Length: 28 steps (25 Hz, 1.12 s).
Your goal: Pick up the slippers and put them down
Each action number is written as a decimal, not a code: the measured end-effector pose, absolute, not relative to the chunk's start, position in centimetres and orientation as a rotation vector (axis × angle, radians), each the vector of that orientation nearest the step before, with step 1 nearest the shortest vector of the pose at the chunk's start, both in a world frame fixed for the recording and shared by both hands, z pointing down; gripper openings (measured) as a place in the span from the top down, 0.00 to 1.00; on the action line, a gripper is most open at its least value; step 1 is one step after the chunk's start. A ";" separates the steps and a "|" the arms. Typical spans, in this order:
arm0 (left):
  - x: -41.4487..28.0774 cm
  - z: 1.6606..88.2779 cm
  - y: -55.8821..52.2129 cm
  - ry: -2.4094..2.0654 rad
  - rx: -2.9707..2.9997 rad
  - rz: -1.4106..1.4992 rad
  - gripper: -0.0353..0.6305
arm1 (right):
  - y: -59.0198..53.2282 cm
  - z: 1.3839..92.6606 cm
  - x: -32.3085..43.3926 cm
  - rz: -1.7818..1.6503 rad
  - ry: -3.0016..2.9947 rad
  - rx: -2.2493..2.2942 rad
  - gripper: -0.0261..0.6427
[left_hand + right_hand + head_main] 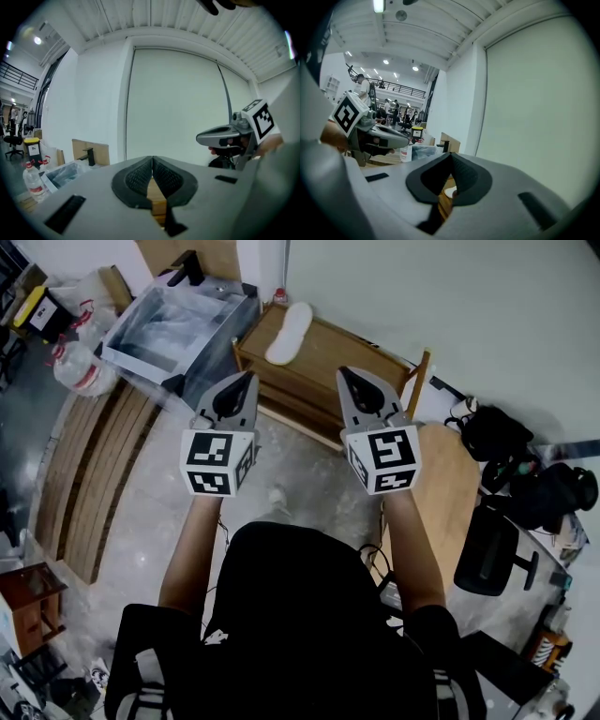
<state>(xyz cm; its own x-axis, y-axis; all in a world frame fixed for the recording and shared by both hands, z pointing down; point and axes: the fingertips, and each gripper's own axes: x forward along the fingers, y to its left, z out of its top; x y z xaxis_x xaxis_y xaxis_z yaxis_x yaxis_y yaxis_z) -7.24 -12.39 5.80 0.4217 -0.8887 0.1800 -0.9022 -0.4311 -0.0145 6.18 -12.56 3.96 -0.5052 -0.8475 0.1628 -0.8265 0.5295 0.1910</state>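
Note:
A single white slipper [289, 331] lies on top of a low wooden stand [328, 362] against the wall, ahead of both grippers. My left gripper [251, 377] is held out level, jaws shut and empty, a little short of the stand's near left part. My right gripper [344, 372] is beside it, also shut with nothing held, over the stand's near edge. In the right gripper view a bit of the slipper [451, 191] shows below the closed tips [451, 155]. The left gripper view shows its pads [140, 176] pressed together over the wood. No second slipper is in view.
A clear plastic box [178, 320] stands left of the stand, with water bottles [80, 367] and wooden planks [94, 474] further left. A wooden board [450, 493], black bags [497, 432] and an office chair [492, 554] crowd the right. A white wall [450, 296] rises behind the stand.

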 end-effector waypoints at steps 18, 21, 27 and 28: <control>-6.3 10.2 -21.4 -1.502 2.579 0.328 0.94 | -22.3 8.3 7.1 0.018 -2.493 1.462 0.98; -5.1 11.0 -22.6 -1.483 2.573 0.345 0.94 | -23.5 9.0 7.9 0.028 -2.492 1.449 0.98; -3.0 12.7 -25.6 -1.484 2.535 0.386 0.94 | -27.2 10.4 10.0 0.075 -2.518 1.420 0.98; -2.9 13.0 -26.1 -1.487 2.521 0.396 0.94 | -28.0 10.6 10.2 0.085 -2.523 1.411 0.98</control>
